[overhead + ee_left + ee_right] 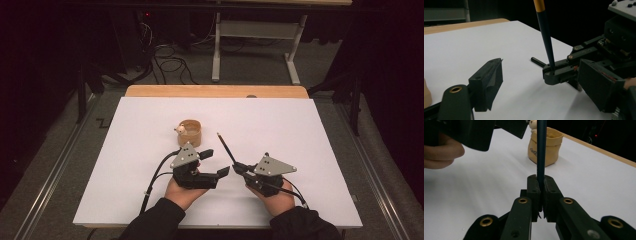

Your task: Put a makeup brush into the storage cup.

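Entry, read left to right across the high view.

Left gripper point(216, 164): jaws wide apart, nothing between them, pads bare. They point rightward toward the other tool and stand just short of it.

Pot point(190, 132): small tan holder with a pale figure at its rim, upright on the white table sheet point(125, 150), beyond the left gripper and apart from it. In the right gripper view it stands past the jaw tips, slightly left of the shaft.

Pencil point(226, 148): dark shaft with a yellow band toward the upper end, seen in the left gripper view. Long axis rises steeply out of the jaws, tilted away toward the pot; lower end pinched.

Right gripper point(239, 168): jaws closed tight on the pencil's lower end.

Judgement: the empty left jaws are nearest the shaft, which lies across their line.
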Demonstrator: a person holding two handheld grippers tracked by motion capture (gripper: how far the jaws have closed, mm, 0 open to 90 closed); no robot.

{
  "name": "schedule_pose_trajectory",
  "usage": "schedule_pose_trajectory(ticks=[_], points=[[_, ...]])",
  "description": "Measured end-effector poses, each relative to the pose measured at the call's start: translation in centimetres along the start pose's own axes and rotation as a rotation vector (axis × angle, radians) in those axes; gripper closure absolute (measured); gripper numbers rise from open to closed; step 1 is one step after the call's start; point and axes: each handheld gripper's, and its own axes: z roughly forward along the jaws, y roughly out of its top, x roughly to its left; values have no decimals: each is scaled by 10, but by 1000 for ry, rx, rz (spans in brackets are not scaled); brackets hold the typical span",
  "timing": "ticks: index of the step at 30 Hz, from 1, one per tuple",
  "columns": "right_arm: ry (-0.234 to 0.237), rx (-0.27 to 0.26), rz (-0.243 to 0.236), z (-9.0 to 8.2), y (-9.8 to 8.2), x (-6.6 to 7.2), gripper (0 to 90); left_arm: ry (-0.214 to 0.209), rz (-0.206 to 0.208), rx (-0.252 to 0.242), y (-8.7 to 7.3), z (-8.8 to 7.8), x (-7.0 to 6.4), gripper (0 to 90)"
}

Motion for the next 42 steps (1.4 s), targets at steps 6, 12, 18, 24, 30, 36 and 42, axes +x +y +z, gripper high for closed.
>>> schedule_pose_trajectory(ticks=[6, 12, 18, 24, 30, 36, 42], points=[[24, 11, -24, 4, 0, 9, 867, -11, -16, -39, -1, -7, 2, 243], [35, 24, -46, 7, 0, 14, 867, -26, -51, -74, 0, -12, 5, 318], [49, 24, -52, 8, 0, 16, 866, -51, -60, -85, -2, -13, 7, 428], [60, 27, -68, 10, 0, 19, 866, -71, -93, -95, -3, -14, 11, 519], [61, 35, -62, 11, 0, 21, 866, -83, -120, -104, -4, -15, 14, 613], [67, 37, -69, 12, 0, 22, 866, -111, -146, -111, -5, -15, 17, 687], [66, 39, -75, 12, 0, 22, 866, -120, -153, -114, -6, -15, 17, 741]])
